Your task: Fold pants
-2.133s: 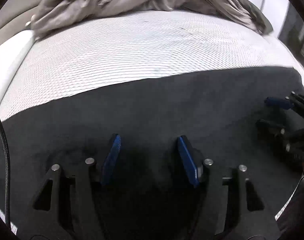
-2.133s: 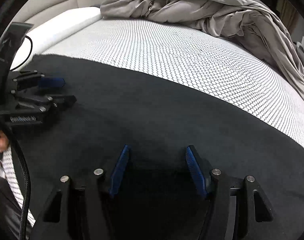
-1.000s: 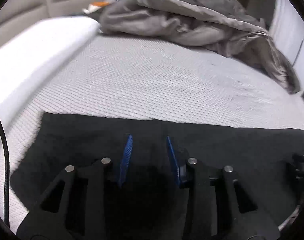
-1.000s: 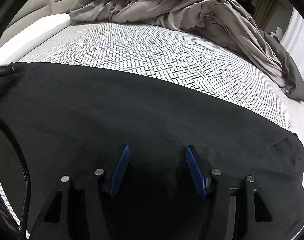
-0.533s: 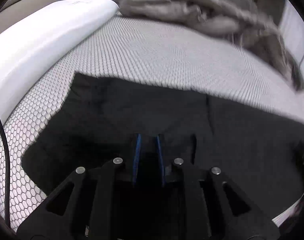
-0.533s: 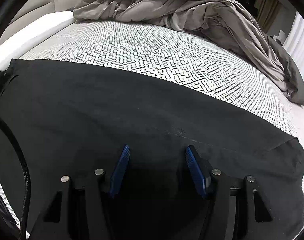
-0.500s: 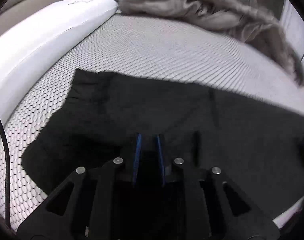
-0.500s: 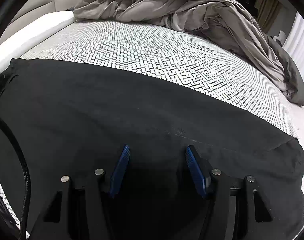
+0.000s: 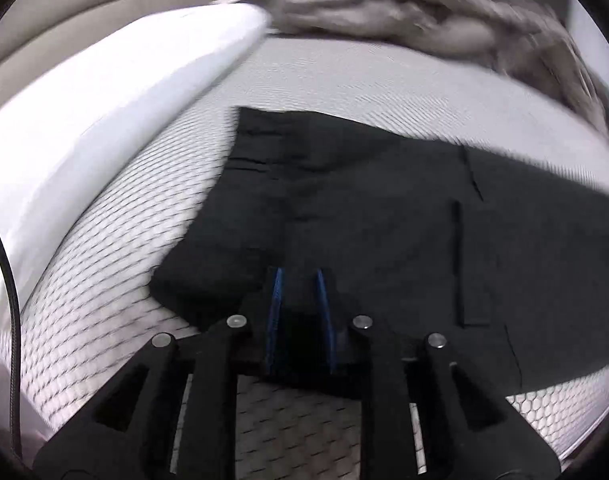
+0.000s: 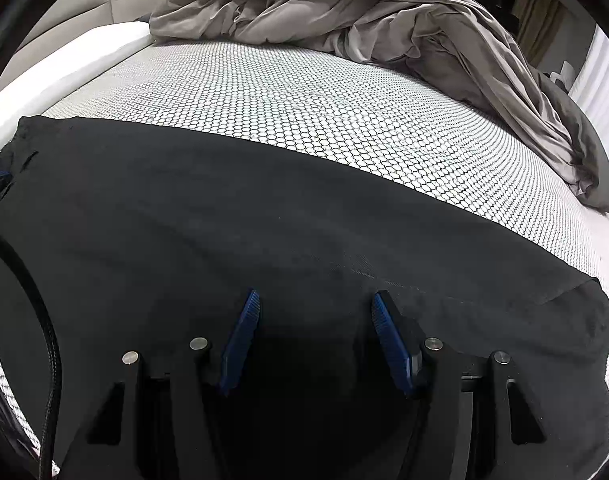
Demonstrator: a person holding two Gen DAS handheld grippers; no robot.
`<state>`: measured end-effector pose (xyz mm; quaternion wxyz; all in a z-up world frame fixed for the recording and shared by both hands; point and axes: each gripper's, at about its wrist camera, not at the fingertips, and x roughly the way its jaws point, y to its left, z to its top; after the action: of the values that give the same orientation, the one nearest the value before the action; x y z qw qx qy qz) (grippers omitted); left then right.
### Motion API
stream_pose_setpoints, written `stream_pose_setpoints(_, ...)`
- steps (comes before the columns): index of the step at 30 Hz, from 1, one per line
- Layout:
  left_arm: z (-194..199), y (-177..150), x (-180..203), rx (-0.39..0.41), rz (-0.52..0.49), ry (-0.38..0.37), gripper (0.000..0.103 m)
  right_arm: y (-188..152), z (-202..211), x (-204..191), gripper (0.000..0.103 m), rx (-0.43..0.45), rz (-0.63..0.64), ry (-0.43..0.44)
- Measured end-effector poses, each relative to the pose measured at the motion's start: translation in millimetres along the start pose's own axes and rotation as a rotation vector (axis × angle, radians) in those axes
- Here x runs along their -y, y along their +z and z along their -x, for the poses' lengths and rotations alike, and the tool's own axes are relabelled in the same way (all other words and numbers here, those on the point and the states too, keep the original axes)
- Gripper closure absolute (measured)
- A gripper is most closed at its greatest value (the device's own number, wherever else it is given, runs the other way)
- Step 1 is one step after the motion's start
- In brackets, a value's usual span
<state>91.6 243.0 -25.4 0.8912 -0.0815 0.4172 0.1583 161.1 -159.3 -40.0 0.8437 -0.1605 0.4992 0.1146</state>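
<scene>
Black pants (image 10: 264, 208) lie spread across the white honeycomb-patterned bed, reaching from the far left to the right edge in the right wrist view. My left gripper (image 9: 299, 276) is at their left end, its blue pads close together with a bunch of the near edge of the pants (image 9: 384, 220) pinched between them. That end looks slightly raised and creased. My right gripper (image 10: 316, 300) stands open low over the pants near their right end, with flat black cloth under the gap and nothing pinched.
A crumpled grey duvet (image 10: 364, 20) is heaped at the back of the bed. A long white bolster (image 9: 104, 100) runs along the left side, with a beige headboard behind. Bare honeycomb sheet (image 10: 304, 100) lies between pants and duvet. A black cable (image 9: 4, 280) hangs at left.
The left gripper's jaws have narrowed from apart to pinching the pants' edge, and it has moved along the left end of the pants. The right gripper has kept still.
</scene>
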Motion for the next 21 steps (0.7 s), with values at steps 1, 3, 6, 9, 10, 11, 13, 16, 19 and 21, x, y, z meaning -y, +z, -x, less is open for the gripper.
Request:
stream_pose_setpoints(1, 6, -2, -2, 0.006, 0.042, -0.027, 0.088, 0, 0, 0, 0.043, 0.001, 0.002, -0.002)
stream_pose_setpoints(3, 13, -5, 3, 0.028, 0.037, -0.126, 0.087, 0, -1, -1, 0.043, 0.002, 0.008, -0.004)
stream_pose_setpoints(6, 0, -14, 12, -0.009, -0.083, -0.108, 0.084, 1, -2, -2, 0.043, 0.002, 0.009, -0.001)
stream_pose_setpoints(9, 0, -17, -5, 0.016, -0.033, -0.017, 0.083, 1, 0, -3, 0.043, -0.001, 0.010, 0.006)
stream_pose_setpoints(10, 6, -19, -7, 0.025, -0.001, -0.027, 0.083, 2, 0, -3, 0.043, -0.005, 0.007, 0.000)
stream_pose_setpoints(11, 11, -19, -8, 0.036, 0.026, -0.032, 0.083, 1, 2, -5, 0.043, -0.007, 0.003, -0.006)
stream_pose_setpoints(13, 28, -21, 5, 0.069, 0.032, -0.074, 0.083, -1, 10, -14, 0.043, 0.006, 0.017, 0.001)
stream_pose_setpoints(16, 52, -33, 51, 0.108, -0.016, -0.215, 0.083, -3, 25, -39, 0.043, 0.042, 0.049, 0.096)
stream_pose_setpoints(19, 62, -48, 124, 0.088, -0.173, -0.339, 0.074, -7, 36, -69, 0.043, 0.068, 0.077, 0.246)
stream_pose_setpoints(21, 58, -51, 167, 0.027, -0.280, -0.376, 0.073, -14, 38, -85, 0.043, 0.063, 0.121, 0.274)
